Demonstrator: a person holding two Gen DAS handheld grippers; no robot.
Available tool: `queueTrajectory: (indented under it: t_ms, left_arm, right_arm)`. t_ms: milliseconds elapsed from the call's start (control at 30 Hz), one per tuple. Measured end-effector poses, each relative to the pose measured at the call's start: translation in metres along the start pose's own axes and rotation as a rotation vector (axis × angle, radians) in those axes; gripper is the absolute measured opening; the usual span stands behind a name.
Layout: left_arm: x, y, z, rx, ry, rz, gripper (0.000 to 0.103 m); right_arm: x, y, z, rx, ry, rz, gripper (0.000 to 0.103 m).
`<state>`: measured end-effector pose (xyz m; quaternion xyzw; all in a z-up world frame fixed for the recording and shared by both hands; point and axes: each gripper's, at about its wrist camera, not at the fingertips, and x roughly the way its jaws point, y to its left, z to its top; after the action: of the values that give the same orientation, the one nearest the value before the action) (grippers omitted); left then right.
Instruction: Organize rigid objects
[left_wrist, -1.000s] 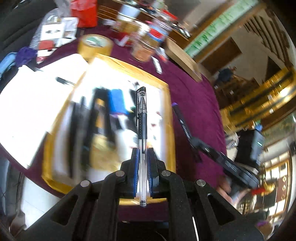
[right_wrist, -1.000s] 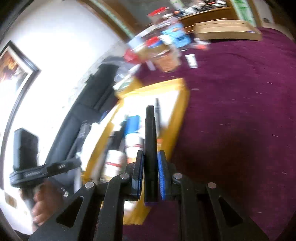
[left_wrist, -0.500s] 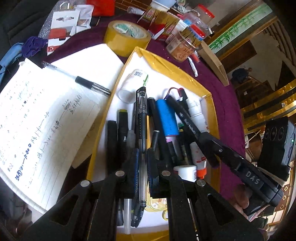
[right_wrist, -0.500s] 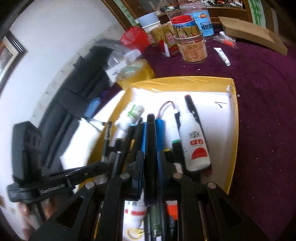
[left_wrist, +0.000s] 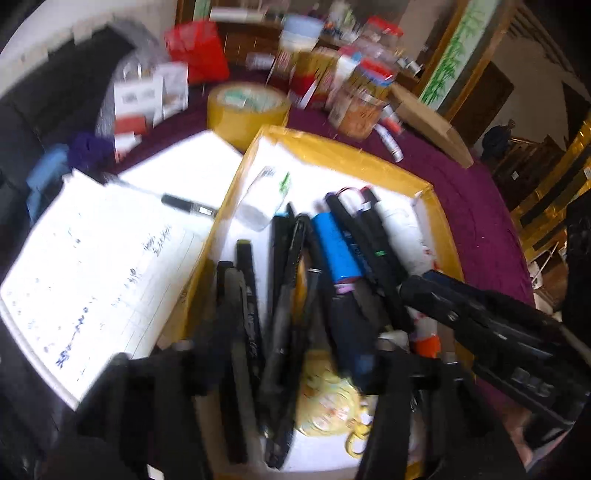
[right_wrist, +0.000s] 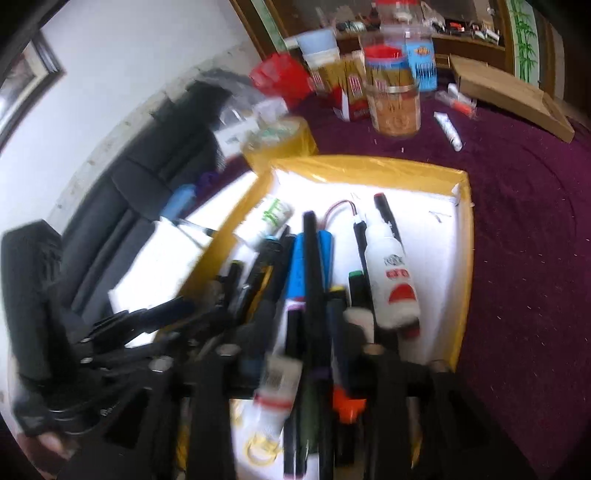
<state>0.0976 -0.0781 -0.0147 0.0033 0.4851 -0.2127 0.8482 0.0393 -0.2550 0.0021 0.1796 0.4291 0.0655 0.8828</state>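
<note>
A yellow-rimmed tray with a white floor holds several pens and markers, a blue cylinder, and a white glue bottle. My left gripper hangs open over the near end of the tray, jaws wide apart, with the clear gel pen lying loose among the pens. My right gripper is also open over the tray, and the long black marker lies on the pile between its jaws. Both views are blurred.
An open notebook with a pen lies left of the tray. A yellow tape roll, a jar, boxes and a cardboard lid stand behind on the purple cloth. The right gripper's body crosses the tray's right side.
Both grippers have opened and let go: the gel pen and the black marker now lie in the tray. Both grippers had moved over the tray from the cloth.
</note>
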Motion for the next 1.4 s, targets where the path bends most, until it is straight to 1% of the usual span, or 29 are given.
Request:
queueTrajectory:
  t_ms: [33,67,133,200,267,333,367,433,500,567,633,667,700,1000,1133,1300,1400]
  left_arm:
    - [-0.007,-0.007,-0.006,0.022,-0.023,0.015,0.066]
    - [-0.013,-0.013,-0.010,0.042,-0.041,0.034,0.067]
    - [-0.029,-0.028,-0.022,0.088,-0.098,0.121,0.068]
    - [-0.039,-0.039,-0.030,0.122,-0.131,0.175,0.072]
    - [-0.049,-0.046,-0.038,0.130,-0.156,0.195,0.072]
    - [-0.061,-0.051,-0.047,0.134,-0.186,0.194,0.072]
    - [-0.066,-0.053,-0.051,0.134,-0.189,0.187,0.072]
    - [-0.070,-0.055,-0.056,0.136,-0.175,0.189,0.073]
    - [-0.076,-0.058,-0.064,0.150,-0.183,0.197,0.073]
    - [-0.080,-0.061,-0.071,0.154,-0.192,0.208,0.073]
    - [-0.084,-0.062,-0.076,0.146,-0.195,0.207,0.074]
    - [-0.087,-0.060,-0.078,0.132,-0.196,0.212,0.076]
    - [-0.089,-0.060,-0.079,0.128,-0.197,0.215,0.078]
    - [-0.096,-0.055,-0.084,0.132,-0.216,0.229,0.079]
    - [-0.090,-0.050,-0.083,0.124,-0.210,0.240,0.079]
    - [-0.080,-0.044,-0.078,0.119,-0.187,0.232,0.079]
    - [-0.075,-0.040,-0.076,0.118,-0.194,0.238,0.079]
  right_arm:
    - [-0.011,-0.001,-0.007,-0.001,-0.019,0.005,0.044]
    - [-0.021,-0.001,-0.015,0.000,-0.032,0.005,0.045]
    - [-0.035,-0.002,-0.030,0.003,-0.046,0.001,0.045]
    - [-0.046,-0.004,-0.046,0.018,-0.046,-0.008,0.045]
    - [-0.053,-0.006,-0.062,0.038,-0.057,-0.015,0.045]
    - [-0.056,-0.009,-0.076,0.070,-0.056,-0.030,0.045]
    - [-0.056,-0.009,-0.084,0.080,-0.056,-0.037,0.045]
    - [-0.057,-0.003,-0.096,0.056,-0.056,-0.058,0.045]
    - [-0.061,0.001,-0.102,0.047,-0.063,-0.068,0.045]
    - [-0.064,0.006,-0.106,0.042,-0.061,-0.058,0.045]
    - [-0.067,0.009,-0.109,0.039,-0.063,-0.067,0.045]
    - [-0.068,0.011,-0.111,0.037,-0.069,-0.071,0.045]
    - [-0.070,0.013,-0.112,0.033,-0.073,-0.075,0.045]
    - [-0.072,0.022,-0.116,0.028,-0.086,-0.115,0.045]
    - [-0.070,0.026,-0.114,0.012,-0.095,-0.145,0.045]
    - [-0.066,0.029,-0.111,0.001,-0.099,-0.169,0.045]
    - [-0.062,0.029,-0.110,-0.005,-0.089,-0.178,0.045]
